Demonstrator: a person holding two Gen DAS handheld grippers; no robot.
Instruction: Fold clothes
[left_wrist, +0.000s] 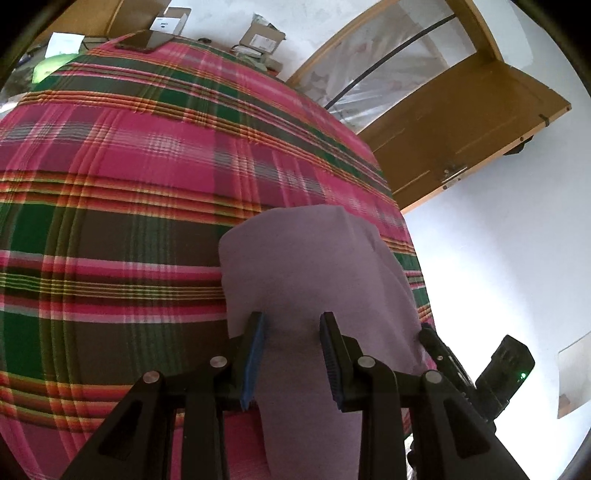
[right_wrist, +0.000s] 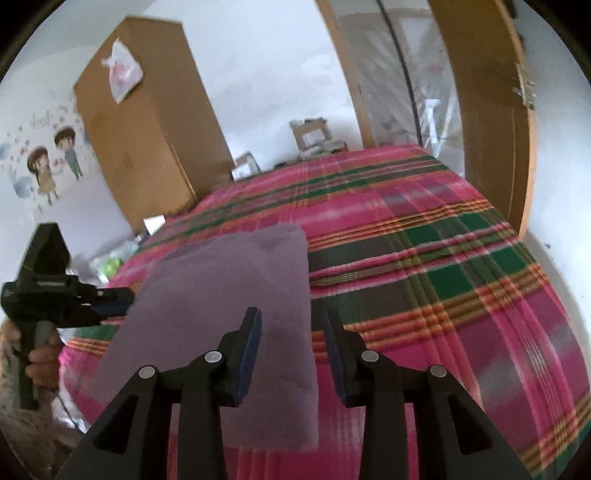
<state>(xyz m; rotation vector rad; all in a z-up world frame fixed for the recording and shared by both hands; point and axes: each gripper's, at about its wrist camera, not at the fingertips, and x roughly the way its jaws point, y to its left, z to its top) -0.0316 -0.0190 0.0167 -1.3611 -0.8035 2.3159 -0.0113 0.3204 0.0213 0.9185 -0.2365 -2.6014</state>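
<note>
Garment: folded lilac cloth (right_wrist: 236, 310) lying flat on the plaid bedspread (right_wrist: 424, 258), near the bed's close edge.
Left gripper: its blue-padded jaws (left_wrist: 293, 354) stand apart above the cloth, one pad at 9 o'clock and one at 3 o'clock of the fabric's near strip; nothing is pinched between them.
Right gripper: jaws (right_wrist: 293, 354) parted and gripping nothing, over the cloth's right border, with the edge running between the pads.
Other view: from the right camera the left gripper (right_wrist: 110, 301) sits at 9 o'clock, its tips at the cloth's left edge, a hand (right_wrist: 42, 360) around its handle.
Background: wooden wardrobe (right_wrist: 147, 147) at 11 o'clock, open door (left_wrist: 461, 136) beyond the bed.
</note>
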